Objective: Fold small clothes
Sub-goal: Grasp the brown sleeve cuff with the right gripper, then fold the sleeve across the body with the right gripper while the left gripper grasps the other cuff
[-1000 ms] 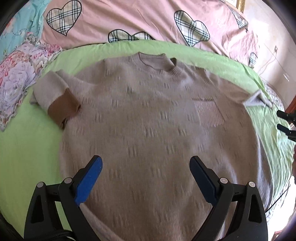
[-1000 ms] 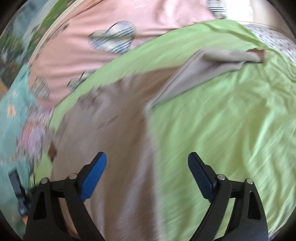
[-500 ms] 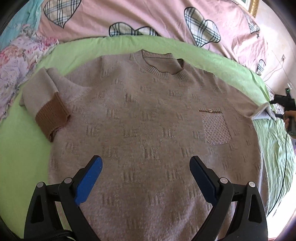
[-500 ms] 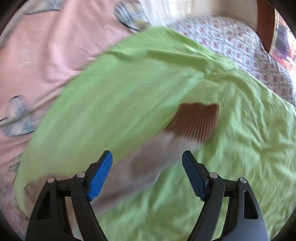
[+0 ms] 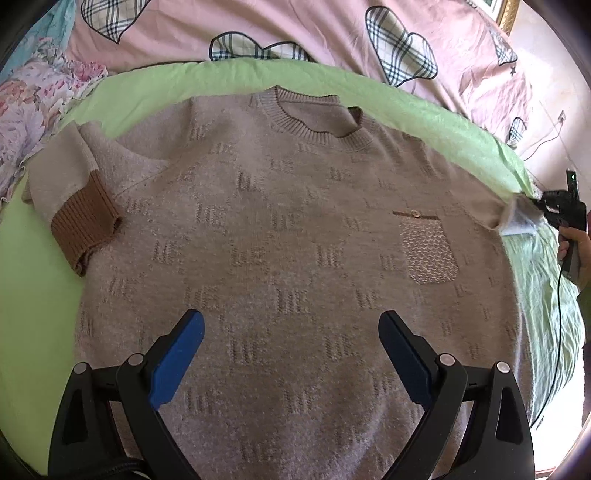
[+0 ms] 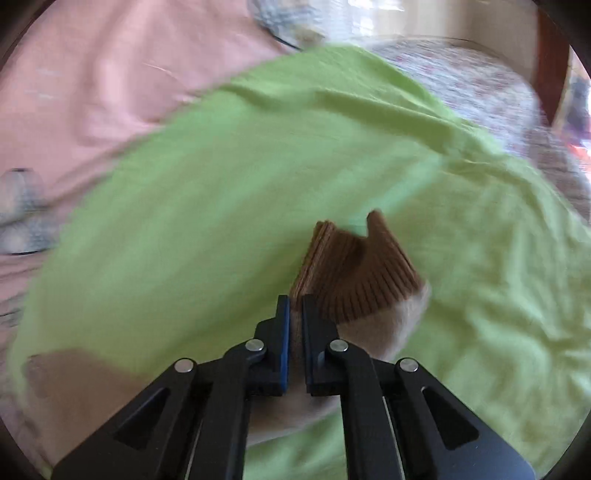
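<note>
A beige knit sweater (image 5: pixel 288 236) lies face up and flat on a green sheet (image 5: pixel 33 302). Its left sleeve (image 5: pixel 74 199) is folded in, with a brown ribbed cuff (image 5: pixel 83 232). My left gripper (image 5: pixel 291 350) is open and empty over the lower body of the sweater. My right gripper (image 6: pixel 294 306) is shut on the other sleeve (image 6: pixel 373 328) just below its brown cuff (image 6: pixel 354 269). It also shows in the left wrist view (image 5: pixel 554 210) at the far right, at the sleeve end.
A pink quilt with plaid hearts (image 5: pixel 258 33) lies behind the sweater. A floral cloth (image 5: pixel 26 118) lies at the far left. A cable (image 5: pixel 554 332) hangs along the bed's right edge. A patterned sheet (image 6: pixel 480 85) lies beyond the green one.
My right gripper has closed on the right sleeve near its cuff; it was open before. The left gripper has moved in a little over the sweater and stays open.
</note>
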`<state>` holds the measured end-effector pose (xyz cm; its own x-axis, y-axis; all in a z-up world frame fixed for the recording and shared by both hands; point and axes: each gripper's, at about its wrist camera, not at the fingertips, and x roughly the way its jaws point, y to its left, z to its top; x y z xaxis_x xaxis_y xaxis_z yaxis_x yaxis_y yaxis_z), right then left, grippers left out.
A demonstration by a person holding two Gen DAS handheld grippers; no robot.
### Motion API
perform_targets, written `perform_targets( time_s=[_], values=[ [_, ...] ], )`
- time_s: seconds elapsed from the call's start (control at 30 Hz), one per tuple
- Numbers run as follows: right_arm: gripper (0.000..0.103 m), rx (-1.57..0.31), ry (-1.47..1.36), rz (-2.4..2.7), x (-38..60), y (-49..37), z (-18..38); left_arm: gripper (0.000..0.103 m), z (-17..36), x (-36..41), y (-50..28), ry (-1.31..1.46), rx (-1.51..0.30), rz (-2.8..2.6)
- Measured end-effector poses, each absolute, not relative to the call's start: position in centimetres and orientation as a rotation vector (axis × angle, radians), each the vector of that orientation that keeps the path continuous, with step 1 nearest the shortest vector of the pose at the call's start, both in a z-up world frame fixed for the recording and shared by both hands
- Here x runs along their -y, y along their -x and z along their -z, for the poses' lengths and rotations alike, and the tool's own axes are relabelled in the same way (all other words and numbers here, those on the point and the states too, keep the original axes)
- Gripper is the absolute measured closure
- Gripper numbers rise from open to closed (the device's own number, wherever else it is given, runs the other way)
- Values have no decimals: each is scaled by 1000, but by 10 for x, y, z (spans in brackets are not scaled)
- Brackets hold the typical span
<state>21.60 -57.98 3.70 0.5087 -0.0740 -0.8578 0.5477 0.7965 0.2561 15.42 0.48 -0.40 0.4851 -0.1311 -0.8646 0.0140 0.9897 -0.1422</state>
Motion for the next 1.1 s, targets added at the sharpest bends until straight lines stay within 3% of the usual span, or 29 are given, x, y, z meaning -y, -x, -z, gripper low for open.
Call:
perform_targets(
  time_s=[0.37, 0.63, 0.83, 0.93, 1.0, 1.1],
  values=[
    [96, -887, -653, -392, 330, -254, -71, 7, -7, -19, -138, 197, -1028, 113],
    [96, -1044, -625, -775, 149, -283, -29, 7, -3, -60, -137, 314, -1018, 101],
    [92, -1167, -445, -796, 88, -278, 0, 7, 2, -76, -155, 407, -1008, 167],
    [74, -1179, -518, -756, 108, -271, 3, 7, 10, -80, -177, 465, -1015, 192],
    [52, -1148, -548, -728, 125, -265, -3, 7, 17, -80, -193, 503, -1026, 199],
    [50, -1084, -568, -663, 160, -248, -20, 7, 27, -82, -220, 549, -1041, 193]
  ],
)
